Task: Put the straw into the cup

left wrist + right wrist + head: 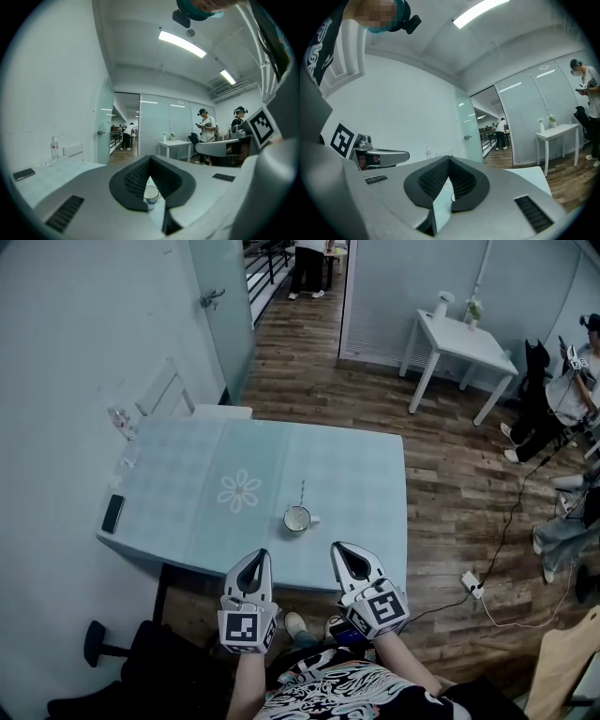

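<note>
- Cup (297, 518) is seen on the table (356, 465), toward the near edge and a little right of centre, just right of a flower print (239, 490) on the pale cloth.
- A striped straw (302, 491) is seen standing in the cup, its upper end rising past the far rim.
- The left gripper (260, 559) is held over the near edge of the table, near and left of the cup, and touches nothing.
- In the left gripper view its fingers (131, 178) are shown closed, tips meeting, with nothing gripped; the cup (151, 193) is glimpsed through the gap behind the tips.
- The right gripper (339, 551) is held beside it, near and right of the cup, also apart from it.
- In the right gripper view its fingers (433, 180) are likewise shown pressed together at the tips and empty.
- A dark phone (112, 513) is laid flat near the table's left edge, and a clear bottle (119, 420) is stood at the far left corner.
- A small white table (464, 338) is seen far to the right on the wooden floor (450, 484).
</note>
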### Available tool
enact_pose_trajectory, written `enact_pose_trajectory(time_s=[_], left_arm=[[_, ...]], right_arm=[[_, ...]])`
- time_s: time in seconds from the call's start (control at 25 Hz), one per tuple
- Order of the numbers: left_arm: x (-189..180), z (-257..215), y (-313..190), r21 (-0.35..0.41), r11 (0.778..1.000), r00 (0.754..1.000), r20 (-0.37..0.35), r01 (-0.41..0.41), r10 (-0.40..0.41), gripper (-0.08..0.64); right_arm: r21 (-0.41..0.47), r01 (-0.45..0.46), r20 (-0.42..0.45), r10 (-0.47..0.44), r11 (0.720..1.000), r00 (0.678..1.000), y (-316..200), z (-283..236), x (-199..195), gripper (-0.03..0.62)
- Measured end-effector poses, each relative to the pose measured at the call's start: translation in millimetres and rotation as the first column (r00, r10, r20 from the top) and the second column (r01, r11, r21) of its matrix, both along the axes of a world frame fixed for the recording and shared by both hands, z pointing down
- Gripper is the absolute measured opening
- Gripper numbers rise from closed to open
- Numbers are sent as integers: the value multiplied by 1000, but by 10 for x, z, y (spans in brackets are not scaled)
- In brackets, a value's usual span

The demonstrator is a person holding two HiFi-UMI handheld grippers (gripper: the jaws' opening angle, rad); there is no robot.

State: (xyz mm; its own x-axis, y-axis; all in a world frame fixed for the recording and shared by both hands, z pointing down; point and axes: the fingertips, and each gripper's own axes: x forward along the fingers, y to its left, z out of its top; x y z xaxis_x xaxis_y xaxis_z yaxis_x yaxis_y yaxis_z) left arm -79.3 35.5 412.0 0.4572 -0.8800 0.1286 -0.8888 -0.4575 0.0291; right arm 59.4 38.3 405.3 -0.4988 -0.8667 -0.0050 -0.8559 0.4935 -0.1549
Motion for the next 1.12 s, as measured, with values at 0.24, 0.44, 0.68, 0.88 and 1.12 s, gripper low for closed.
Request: enact_pose_trajectory(time_s=[0.24,0.44,0.68,0.88,1.12], left_arm=[[65,-25,95,7,1000,1000,17,15,-15,12],[140,-27,155,12,1000,1000,26,11,-11,12],[149,-41,217,11,1000,999,34,19,-19,12],[66,-32,233,11,999,999,34,42,-42,12],[85,-2,238,6,999,998,38,44,-44,12]], right_arm=[[-2,19,-1,-19,1000,1000,107,-17,55,6],[0,23,4,-23,1000,1000,168,-22,116,6],[-3,54,-1,-54,999,999,233,0,89,3],[-8,63,-14,-63,998,998,263,25,67,3],[-26,56,-6,-56,998,998,247,87,119,3]])
